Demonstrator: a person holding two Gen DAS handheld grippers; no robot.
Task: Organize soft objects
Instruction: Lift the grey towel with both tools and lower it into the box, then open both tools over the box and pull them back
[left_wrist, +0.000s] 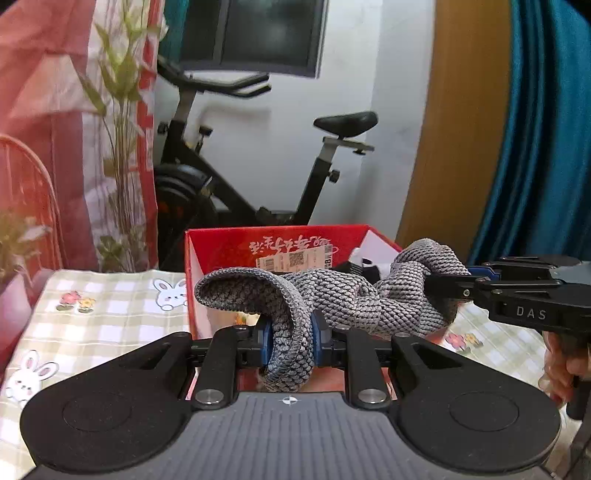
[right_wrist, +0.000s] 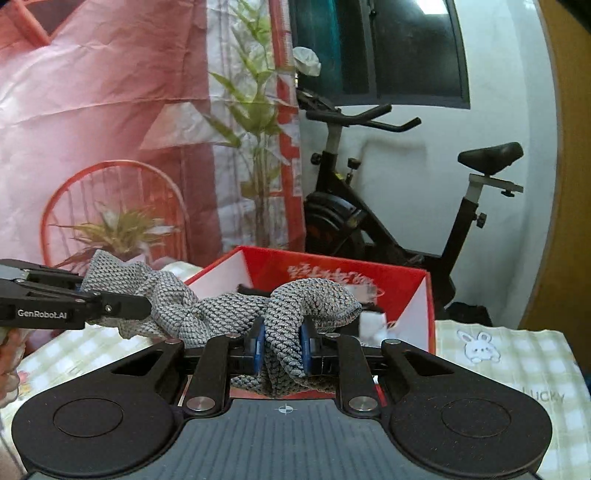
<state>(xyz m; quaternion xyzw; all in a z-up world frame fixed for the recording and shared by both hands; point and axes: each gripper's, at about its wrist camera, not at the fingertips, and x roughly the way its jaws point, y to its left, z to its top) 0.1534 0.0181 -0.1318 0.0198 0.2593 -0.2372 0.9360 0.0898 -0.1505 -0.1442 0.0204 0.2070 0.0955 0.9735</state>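
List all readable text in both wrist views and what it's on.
"DAS": side of the right hand-held gripper.
"GenRobot.AI": side of the left hand-held gripper.
"LUCKY": bunny-print tablecloth.
Red cardboard box: white brush script seen upside down, unreadable.
Box sticker: code and print too small.

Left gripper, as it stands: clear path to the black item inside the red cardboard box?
Probably not yet. The left gripper is shut on the grey knitted cloth, whose other end the right gripper holds, and the cloth hangs across the red cardboard box, covering most of the black item.
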